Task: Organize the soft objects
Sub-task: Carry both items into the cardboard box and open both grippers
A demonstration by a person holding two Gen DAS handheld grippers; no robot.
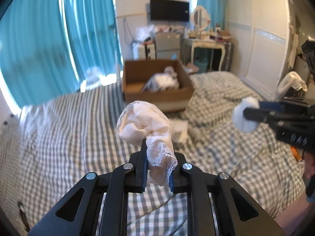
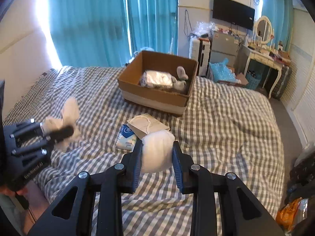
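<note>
Daylight is entering through the teal curtains [image 2: 86, 19], blowing out white glare along their gaps. Fisheye distortion is bending both views, with dark vignetting at the corners. Motion blur is smearing the left view's cardboard box [image 1: 157, 82]; the right view is staying sharper.

We see matt black plastic on the left gripper [image 1: 157, 169] with shiny metal pivot pins, its jaws closed on a cream cloth [image 1: 145, 122] edged in open lace. The right gripper [image 2: 157, 157] pinches a fluffy white wad [image 2: 156, 153]. The box [image 2: 153, 100] is dull brown cardboard on woven checked bedding [image 2: 226, 129].
</note>
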